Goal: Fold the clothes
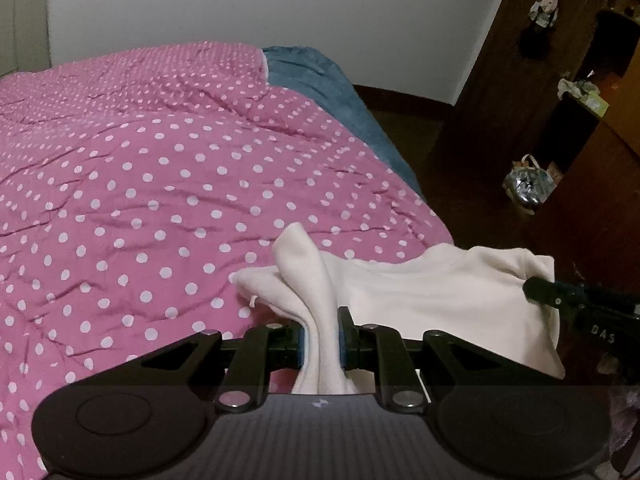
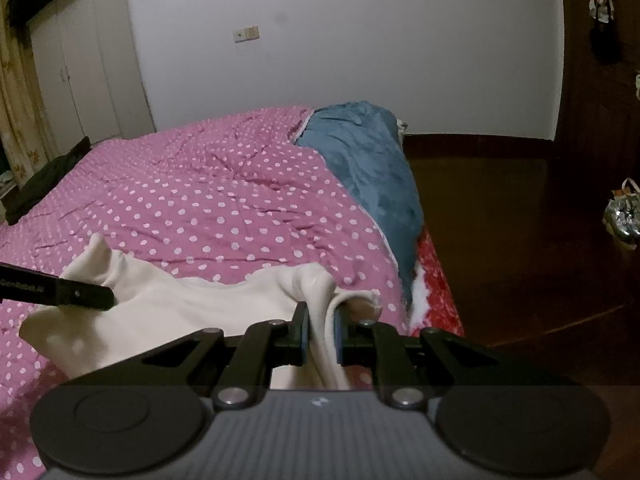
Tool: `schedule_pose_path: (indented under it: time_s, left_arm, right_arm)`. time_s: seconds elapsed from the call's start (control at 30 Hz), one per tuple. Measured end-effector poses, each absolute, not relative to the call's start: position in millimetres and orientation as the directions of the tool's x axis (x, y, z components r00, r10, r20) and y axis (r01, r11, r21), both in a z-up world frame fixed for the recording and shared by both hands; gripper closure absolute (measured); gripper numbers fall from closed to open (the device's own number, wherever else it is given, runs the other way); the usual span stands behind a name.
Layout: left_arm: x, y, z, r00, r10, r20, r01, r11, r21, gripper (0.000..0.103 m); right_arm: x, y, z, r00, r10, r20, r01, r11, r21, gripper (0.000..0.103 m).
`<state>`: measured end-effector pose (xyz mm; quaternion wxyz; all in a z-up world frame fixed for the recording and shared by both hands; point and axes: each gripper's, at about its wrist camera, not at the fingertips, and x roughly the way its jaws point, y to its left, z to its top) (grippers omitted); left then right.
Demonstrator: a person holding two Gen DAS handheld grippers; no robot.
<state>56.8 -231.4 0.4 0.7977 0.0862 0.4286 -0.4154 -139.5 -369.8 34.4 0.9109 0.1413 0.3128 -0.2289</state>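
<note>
Two tongs, left tongs (image 1: pixel 322 338) and right tongs (image 2: pixel 320 334), each clamp narrowly on a bunched edge of the cream fleece garment (image 1: pixel 440 300), held stretched above the pink polka-dot bed quilt (image 1: pixel 140 160); no fold visible yet, folding apparently all remains.

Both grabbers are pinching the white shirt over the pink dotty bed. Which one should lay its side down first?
Probably the left gripper. It pinches the cream garment above the polka-dot quilt, so its side has bed beneath. The right gripper holds its bunch near the bed's edge, by the floor.

The left gripper (image 2: pixel 114 294) arm reads, seemingly, "OpenRobot.AI".
</note>
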Motion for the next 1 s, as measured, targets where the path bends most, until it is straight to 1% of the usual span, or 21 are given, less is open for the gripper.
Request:
schedule_pose_path:
  time_s: [0.13,0.37,0.83,1.0]
  left_arm:
    - [57,-231,6,0.295,-0.598,-0.746,0.74,0.636,-0.217,0.087]
    - [57,-234,-6,0.289,-0.562,-0.775,0.736,0.648,-0.195,0.087]
    - [56,-233,-11,0.292,-0.548,-0.784,0.735,0.653,-0.183,0.086]
    - [58,-233,-17,0.291,-0.536,-0.792,0.729,0.66,-0.179,0.085]
  right_arm:
    - [-140,-373,37,0.7,-0.335,-0.63,0.513,0.851,0.117,0.092]
    - [-138,-373,23,0.679,-0.325,-0.659,0.516,0.849,0.114,0.092]
    - [-131,-372,9,0.646,-0.334,-0.686,0.517,0.853,0.071,0.091]
    - [-127,-374,2,0.636,-0.333,-0.696,0.518,0.853,0.065,0.091]
